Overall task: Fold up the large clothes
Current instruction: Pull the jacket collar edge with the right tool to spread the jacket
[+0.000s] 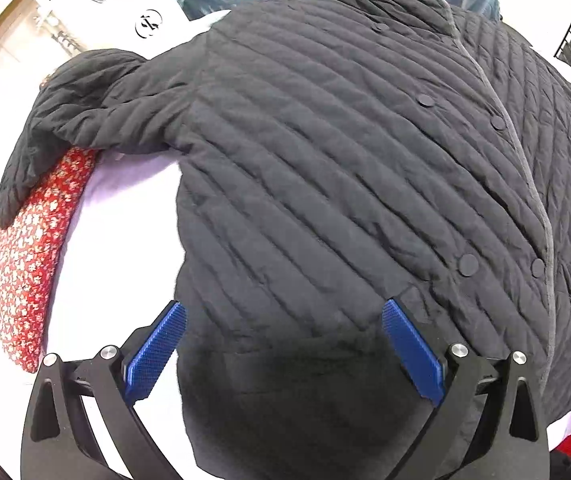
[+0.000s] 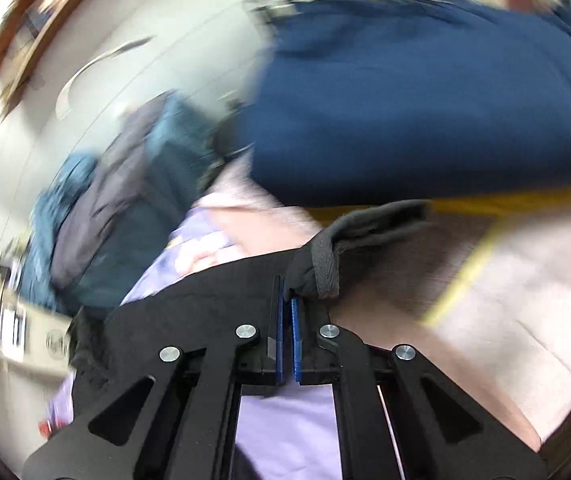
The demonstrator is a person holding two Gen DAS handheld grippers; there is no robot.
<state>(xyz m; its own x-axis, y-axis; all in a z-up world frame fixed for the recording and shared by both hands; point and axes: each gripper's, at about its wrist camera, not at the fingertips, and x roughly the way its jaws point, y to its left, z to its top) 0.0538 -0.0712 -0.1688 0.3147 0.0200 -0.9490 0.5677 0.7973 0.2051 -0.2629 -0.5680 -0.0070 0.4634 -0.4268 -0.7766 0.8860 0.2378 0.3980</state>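
The black quilted jacket [image 1: 345,168] lies spread flat on the white surface [image 1: 117,240] just beyond the left gripper [image 1: 283,346], whose blue pads stand wide apart over its hem; the right gripper [image 2: 287,300] is pinched together on a grey cuff [image 2: 325,264]; a red floral cloth [image 1: 33,248] lies under the sleeve, left of the left gripper.

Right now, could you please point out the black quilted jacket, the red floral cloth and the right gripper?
black quilted jacket [image 1: 325,160], left wrist view, front panel.
red floral cloth [image 1: 33,248], left wrist view, middle.
right gripper [image 2: 287,300], right wrist view, fingertips.
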